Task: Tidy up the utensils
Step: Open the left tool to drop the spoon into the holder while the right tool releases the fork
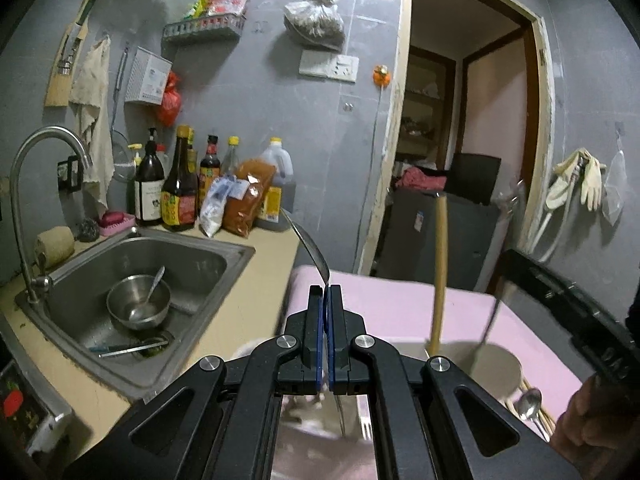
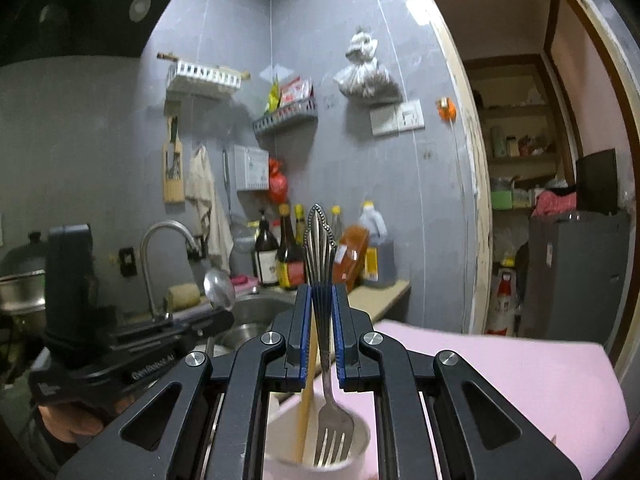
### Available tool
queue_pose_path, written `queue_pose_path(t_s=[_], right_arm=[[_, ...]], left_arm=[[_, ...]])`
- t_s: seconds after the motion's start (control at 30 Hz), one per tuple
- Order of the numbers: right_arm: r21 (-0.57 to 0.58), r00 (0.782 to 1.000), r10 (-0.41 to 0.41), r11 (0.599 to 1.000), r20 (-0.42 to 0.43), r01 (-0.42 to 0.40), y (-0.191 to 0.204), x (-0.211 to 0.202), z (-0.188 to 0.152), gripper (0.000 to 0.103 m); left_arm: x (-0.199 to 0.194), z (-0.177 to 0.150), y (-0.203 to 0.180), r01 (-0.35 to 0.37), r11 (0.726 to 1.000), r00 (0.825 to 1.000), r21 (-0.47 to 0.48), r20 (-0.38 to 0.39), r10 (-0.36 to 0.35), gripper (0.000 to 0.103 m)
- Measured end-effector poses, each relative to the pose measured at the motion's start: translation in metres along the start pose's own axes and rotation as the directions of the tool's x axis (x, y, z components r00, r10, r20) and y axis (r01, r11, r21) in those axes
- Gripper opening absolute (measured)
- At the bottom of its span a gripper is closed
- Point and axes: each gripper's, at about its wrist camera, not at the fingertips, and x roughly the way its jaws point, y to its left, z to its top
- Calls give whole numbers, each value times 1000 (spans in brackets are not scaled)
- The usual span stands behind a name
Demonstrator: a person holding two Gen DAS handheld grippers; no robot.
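Note:
My left gripper [image 1: 326, 288] is shut on a metal spoon [image 1: 310, 242], seen edge-on, with its bowl sticking up past the fingertips. The right wrist view shows that spoon's bowl [image 2: 219, 287] at the left. My right gripper [image 2: 320, 286] is shut on a metal fork [image 2: 318, 248], ornate handle up. Its tines [image 2: 332, 444] hang inside a white cup [image 2: 280, 424] on the pink mat [image 2: 500, 380]. A wooden chopstick [image 2: 307, 400] stands in the same cup. In the left wrist view the cup [image 1: 496, 364] is at the right, with another spoon [image 1: 530, 402] lying beside it.
A steel sink [image 1: 224, 256] at the left holds a steel bowl [image 1: 138, 300] with a spoon in it, under a curved tap [image 1: 44, 140]. Sauce bottles [image 1: 180, 184] line the wall behind. An open doorway [image 1: 468, 140] is at the right. A person's hand [image 1: 592, 420] grips the right tool.

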Motion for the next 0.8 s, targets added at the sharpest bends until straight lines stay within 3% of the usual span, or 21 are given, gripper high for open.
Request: queue_pose_path(t_s=[0.27, 0.37, 0.43, 0.57, 0.7, 0.8], right_arm=[[37, 995, -4, 999, -96, 7, -8, -1, -19, 9], [43, 995, -8, 999, -104, 12, -9, -4, -19, 10], [47, 995, -8, 999, -98, 13, -11, -8, -18, 11], [42, 997, -17, 999, -75, 20, -12, -17, -14, 22], [20, 998, -41, 999, -40, 42, -12, -30, -5, 24], [3, 997, -83, 997, 3, 83, -15, -46, 3, 40]], left_arm=[[-6, -10, 2, 32, 997, 997, -63, -67, -37, 2], [-11, -9, 1, 41, 997, 996, -73, -72, -46, 8], [-15, -8, 0, 47, 996, 996, -78, -66, -52, 21], [-26, -4, -6, 57, 995, 997, -87, -37, -61, 27], [-36, 4, -18, 65, 995, 998, -80, 0, -65, 45], [-44, 10, -31, 71, 996, 997, -58, 39, -69, 58]])
